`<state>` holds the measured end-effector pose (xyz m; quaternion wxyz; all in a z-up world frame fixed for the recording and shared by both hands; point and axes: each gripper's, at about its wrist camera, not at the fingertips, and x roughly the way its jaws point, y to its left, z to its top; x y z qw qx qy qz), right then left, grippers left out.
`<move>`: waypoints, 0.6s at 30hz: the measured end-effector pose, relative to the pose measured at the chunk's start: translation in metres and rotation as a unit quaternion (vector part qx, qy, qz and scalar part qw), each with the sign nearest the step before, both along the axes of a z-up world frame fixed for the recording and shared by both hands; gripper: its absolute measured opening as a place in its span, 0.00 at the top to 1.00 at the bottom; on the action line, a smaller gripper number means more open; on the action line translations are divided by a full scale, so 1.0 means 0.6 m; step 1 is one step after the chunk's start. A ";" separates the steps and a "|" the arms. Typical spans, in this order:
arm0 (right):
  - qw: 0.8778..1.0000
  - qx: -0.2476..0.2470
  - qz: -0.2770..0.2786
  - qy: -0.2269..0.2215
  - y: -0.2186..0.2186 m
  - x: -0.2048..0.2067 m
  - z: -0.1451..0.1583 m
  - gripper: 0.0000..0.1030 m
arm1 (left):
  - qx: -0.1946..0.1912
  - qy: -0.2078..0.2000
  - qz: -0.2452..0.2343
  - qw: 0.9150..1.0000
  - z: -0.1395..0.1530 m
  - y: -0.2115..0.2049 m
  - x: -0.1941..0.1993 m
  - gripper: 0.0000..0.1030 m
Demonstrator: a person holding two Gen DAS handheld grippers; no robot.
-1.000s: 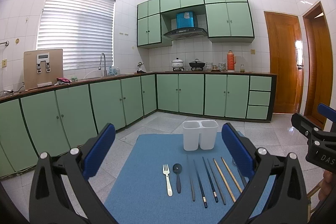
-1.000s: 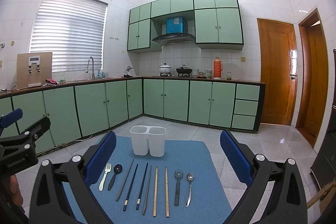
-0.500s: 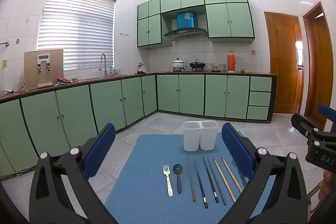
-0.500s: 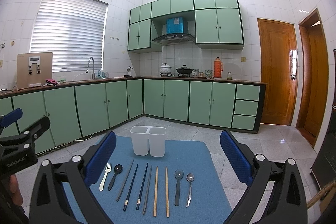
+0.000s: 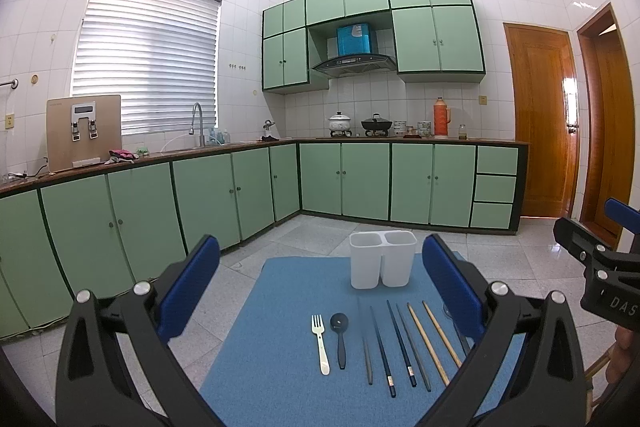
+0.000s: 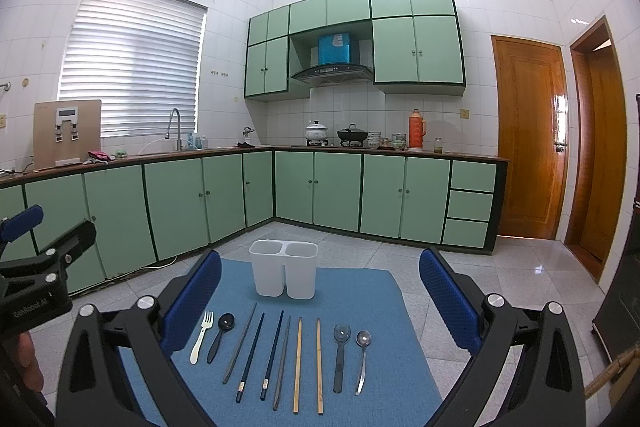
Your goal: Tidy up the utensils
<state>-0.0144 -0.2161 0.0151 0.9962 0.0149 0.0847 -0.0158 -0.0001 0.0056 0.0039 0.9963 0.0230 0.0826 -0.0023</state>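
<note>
While nothing is yet gripped, layout read from left to right, every place given relative to the white holder:

Left gripper (image 5: 320, 283): held level above the near edge of the mat, aimed at the holder; jaws spread wide, empty; judged a ready pose ahead of a first pick.

Blue mat (image 6: 360, 291): spread under holder and row, probably to mark the work area and stop sliding.

Fork (image 6: 200, 337): white, near-left of the holder, tines toward it; leftmost in the row.

Black spoon (image 6: 220, 337): just right of the fork, bowl toward the holder.

Chopsticks, grey and dark blue (image 6: 260, 351): four sticks directly in front of the holder, side by side, apart from one another.

Chopsticks, wooden (image 6: 308, 363): one pair, near-right of the holder, parallel, not touching.

Grey-handled spoon (image 6: 340, 355): further right, bowl toward the holder.

Steel spoon (image 6: 362, 359): rightmost, well right of the holder.

Row spacing: gaps between pieces, judged to leave room for a jaw on each side.

White holder (image 6: 284, 275): two compartments, upright at the far end of the mat, both seemingly empty; the likely destination.

Right gripper (image 6: 320, 291): level, centred on the holder, over the near edge; jaws fully apart, empty.
</note>
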 end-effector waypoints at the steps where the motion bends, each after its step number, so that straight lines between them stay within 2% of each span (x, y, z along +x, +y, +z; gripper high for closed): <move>1: 1.000 0.000 0.000 0.000 0.000 0.000 0.000 0.06 | 0.000 0.000 0.000 1.000 0.001 0.001 0.000 0.05; 18: 1.000 0.000 0.000 0.000 -0.001 0.000 0.000 0.06 | 0.000 -0.001 0.000 1.000 0.006 0.006 -0.003 0.05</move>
